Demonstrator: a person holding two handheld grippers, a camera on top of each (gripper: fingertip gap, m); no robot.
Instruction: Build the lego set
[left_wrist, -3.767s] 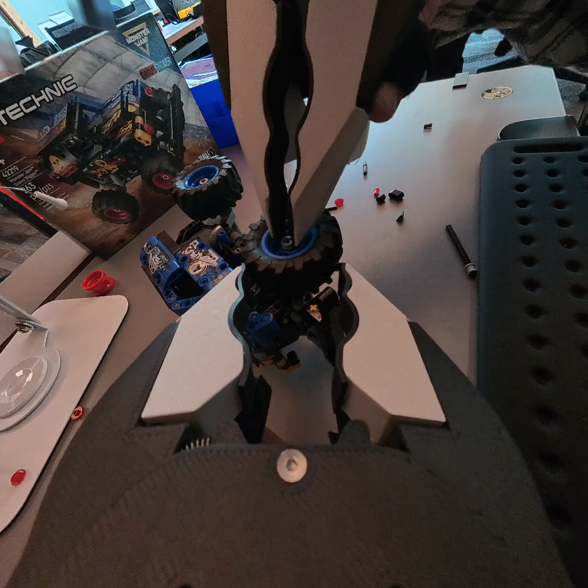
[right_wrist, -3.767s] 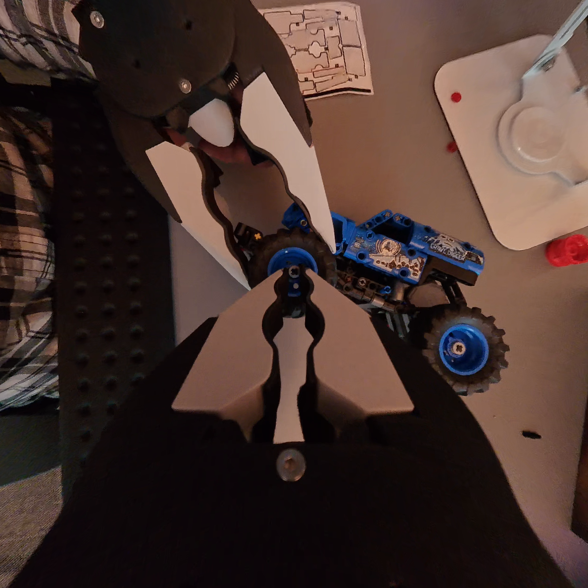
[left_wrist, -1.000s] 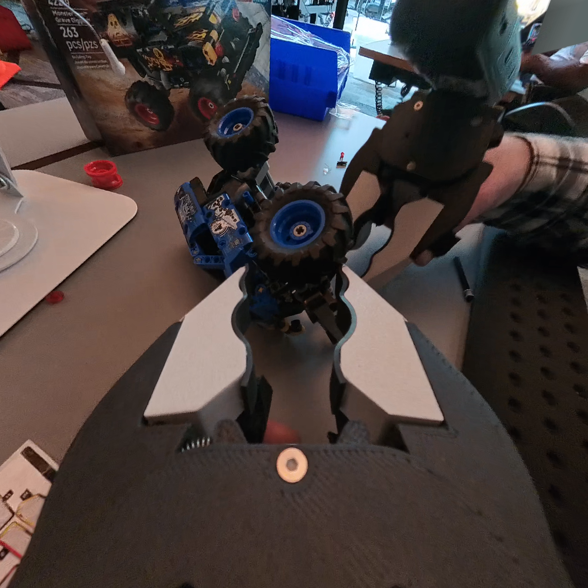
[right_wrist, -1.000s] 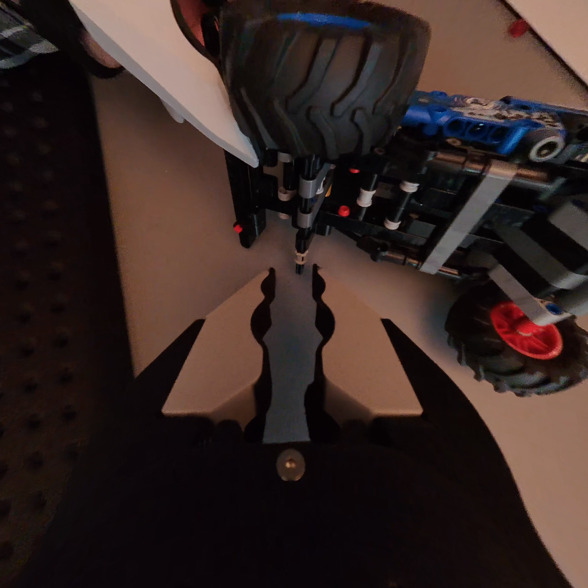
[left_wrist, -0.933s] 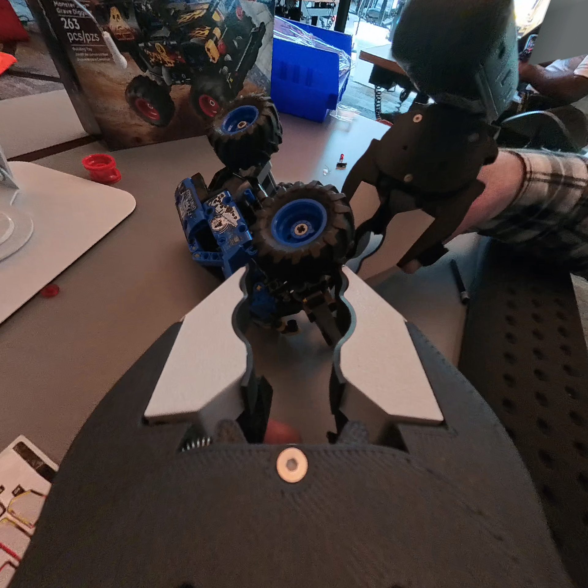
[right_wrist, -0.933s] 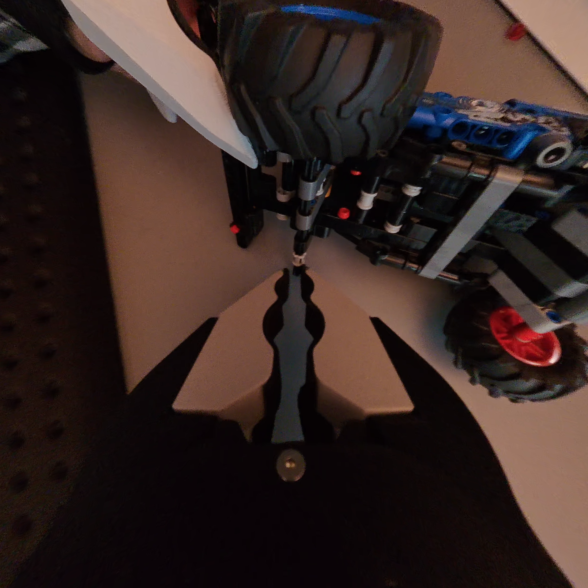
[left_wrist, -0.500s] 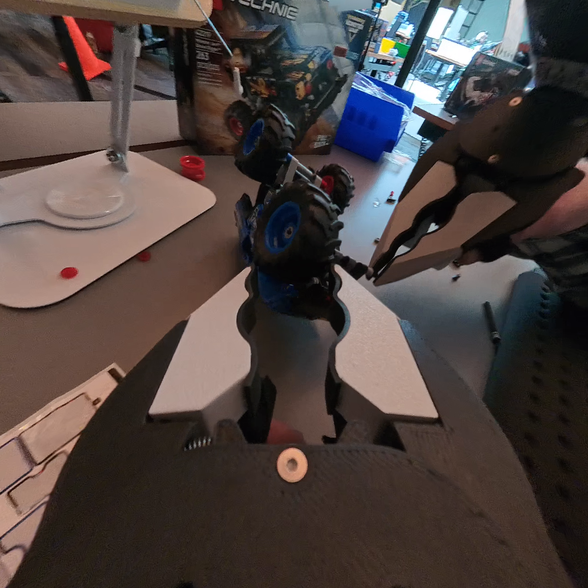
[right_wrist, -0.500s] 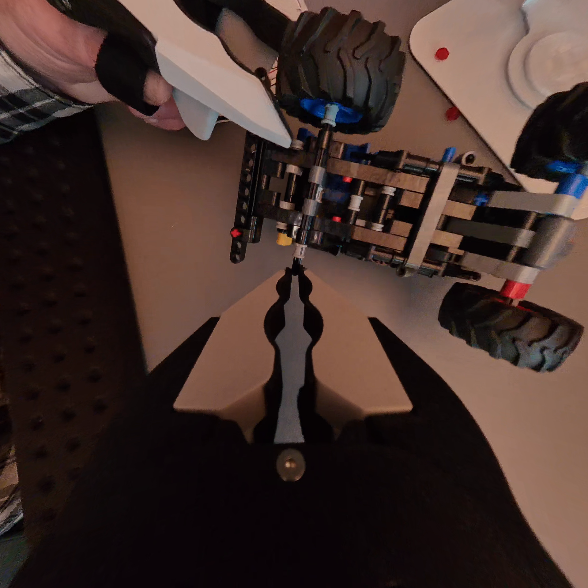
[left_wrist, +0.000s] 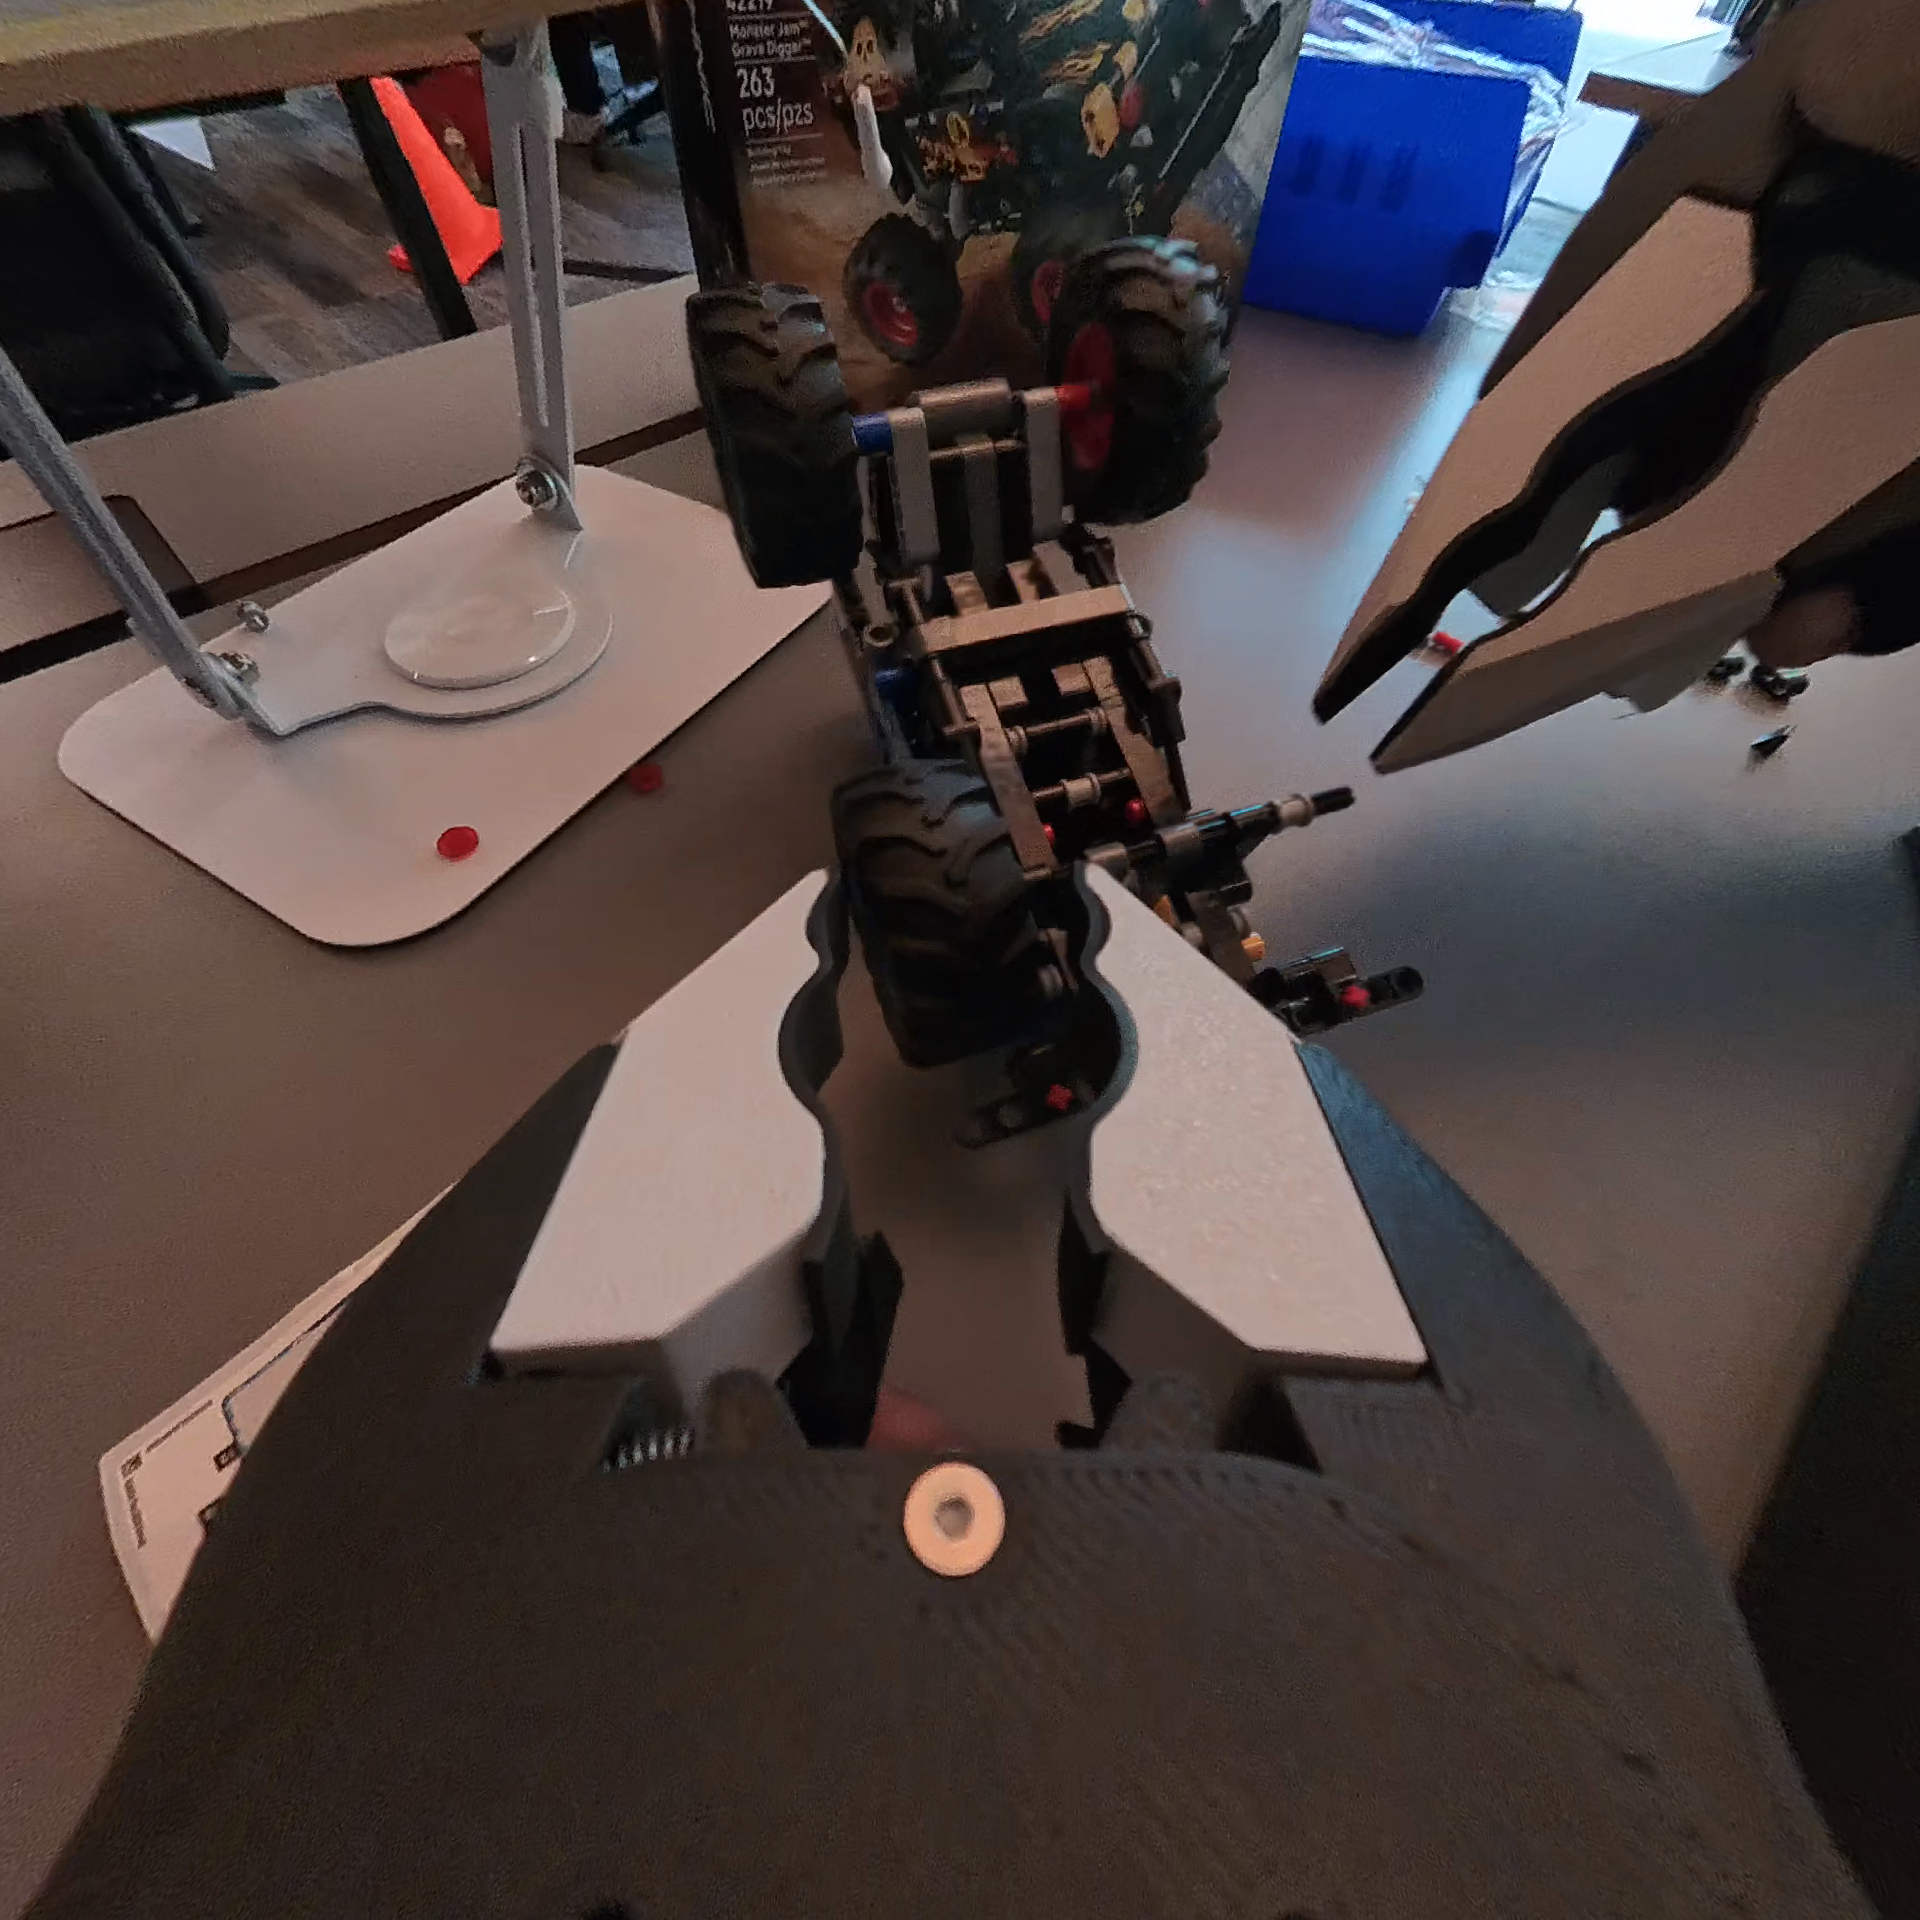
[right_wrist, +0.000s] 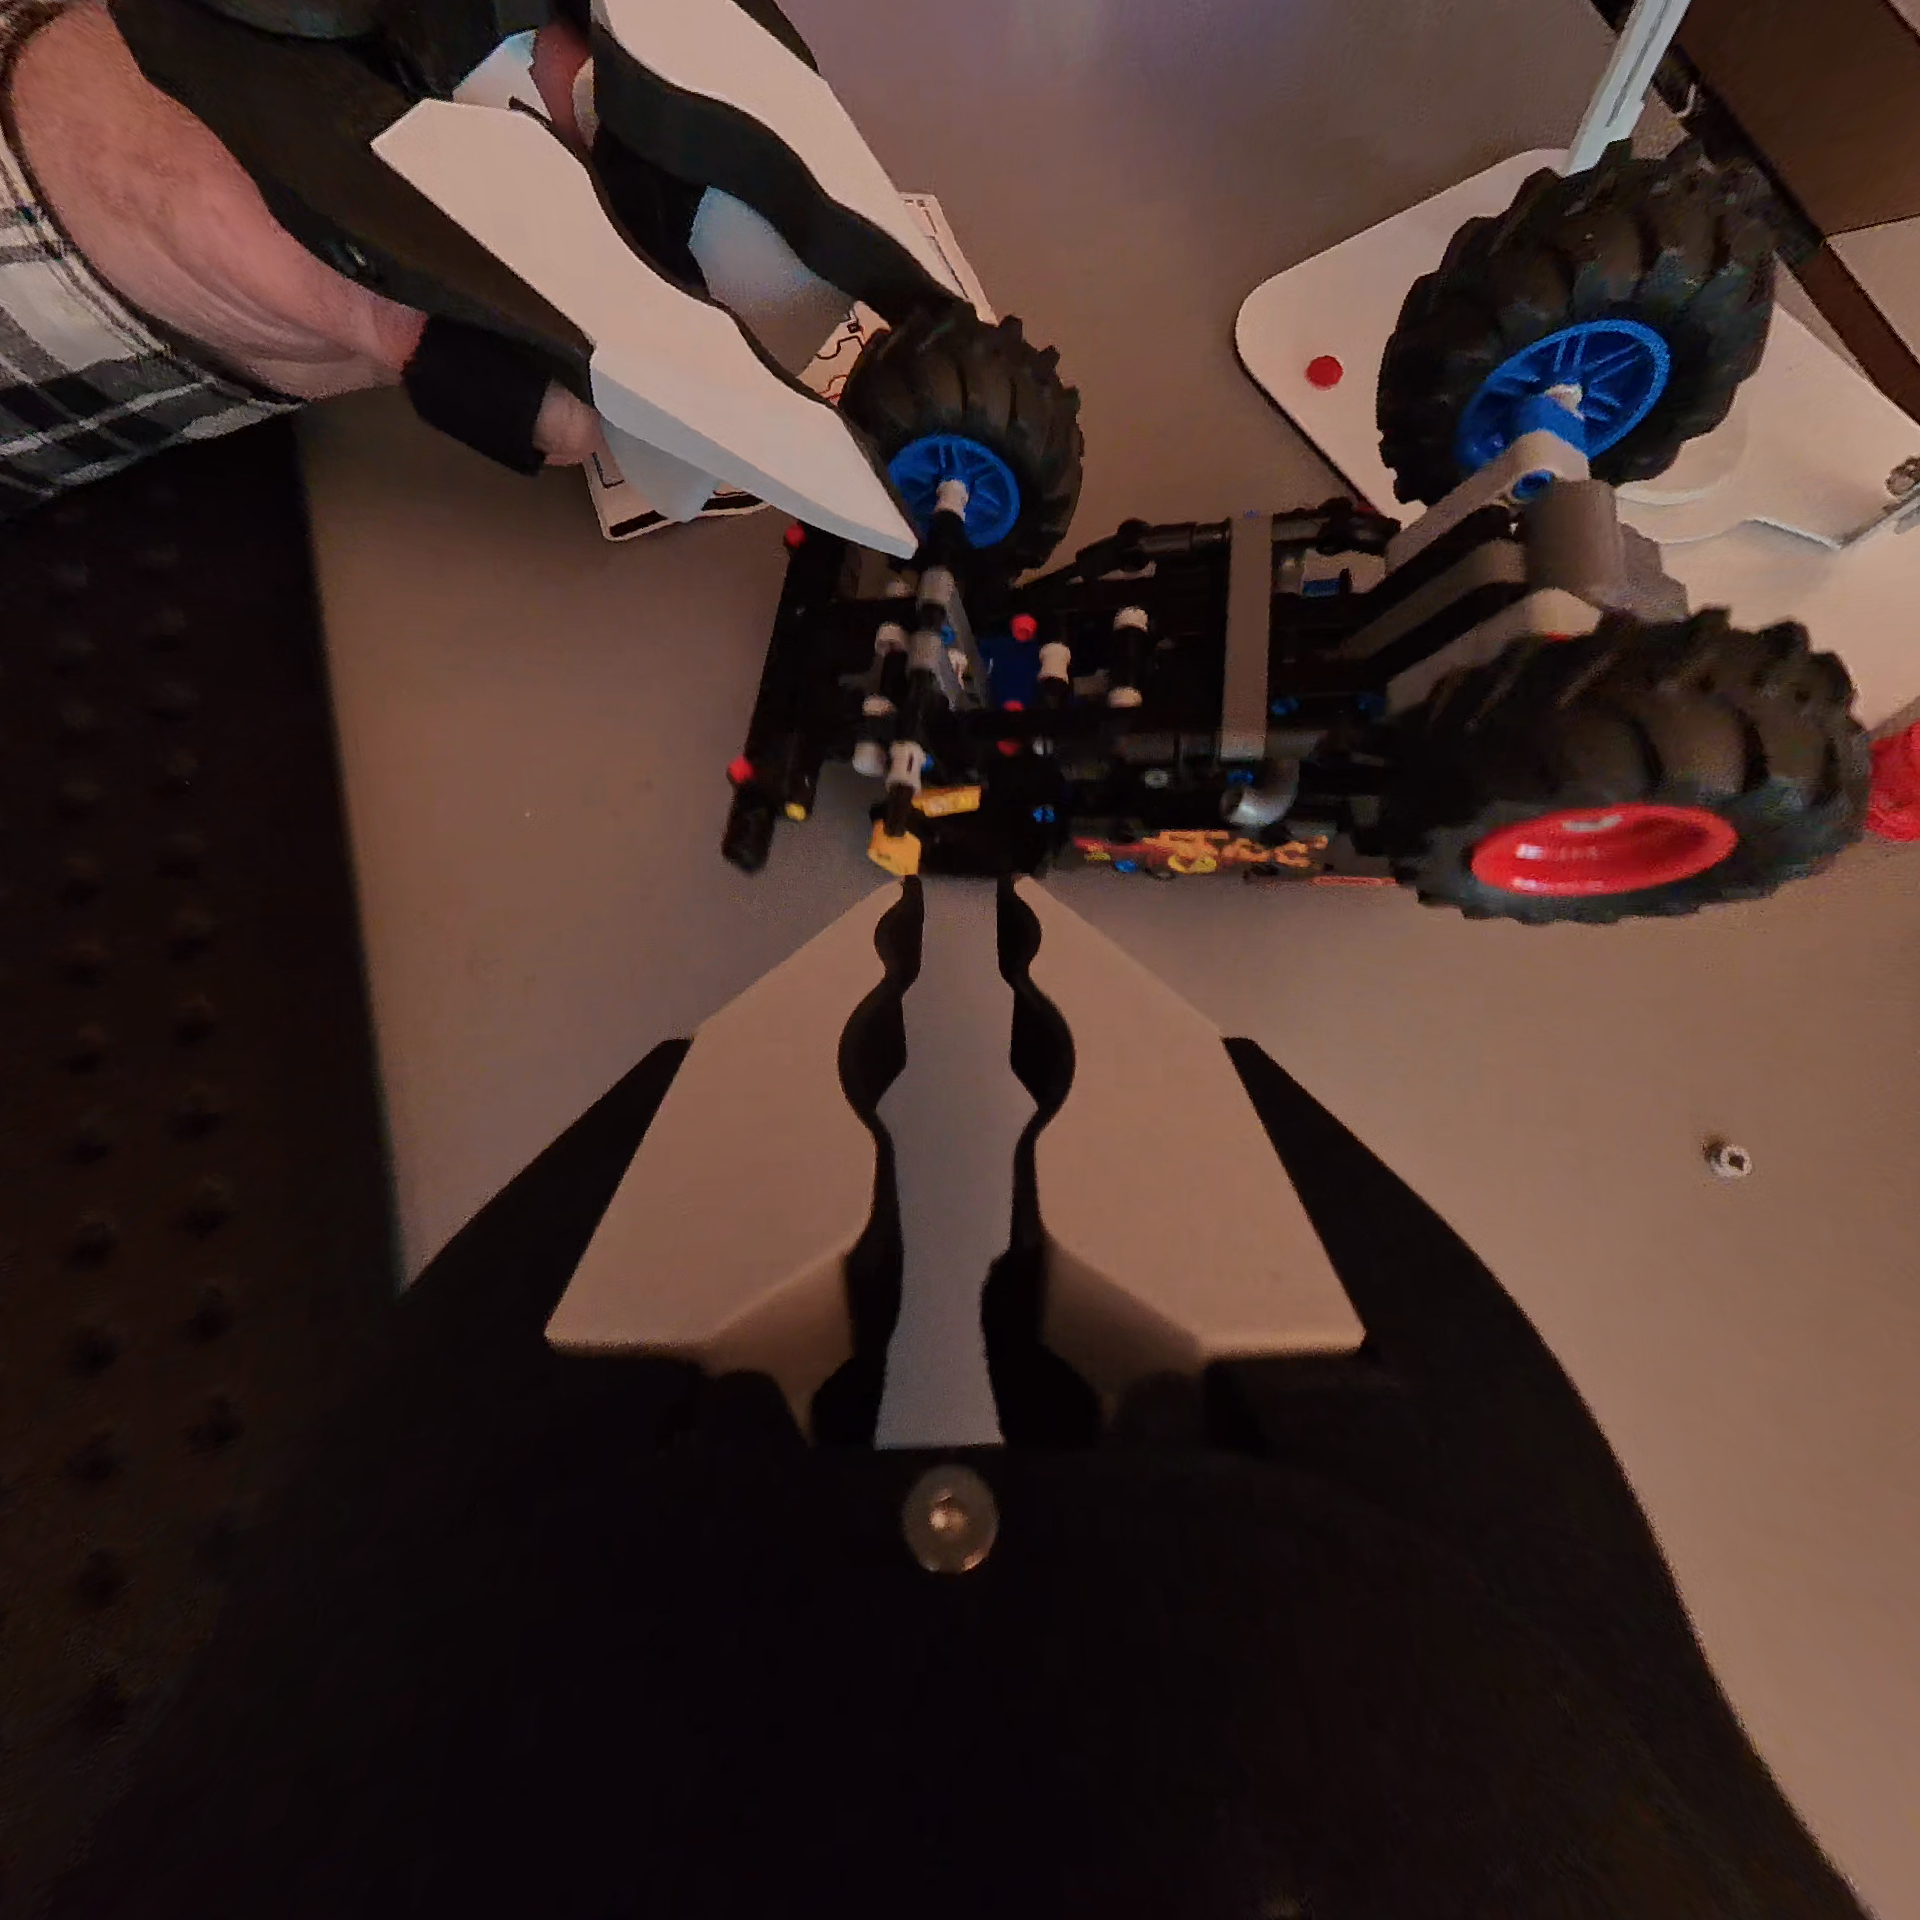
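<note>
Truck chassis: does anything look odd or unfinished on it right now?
Yes. The truck is held belly-up by the left gripper, and one front axle sticks out bare with no wheel. The mounted hubs mismatch: a red one among blue.

My left wrist view was evenly lit, daylight coming from the bright room behind the printed cardboard box (left_wrist: 977, 177), whose edges bowed with wide-angle distortion. The grey tabletop (left_wrist: 1507, 997) carried soft shadows. My right wrist view was dim and warm-toned, its black gripper body lost in shadow, and the big black tyre with a red hub (right_wrist: 1631, 769) was smeared with blur.
</note>
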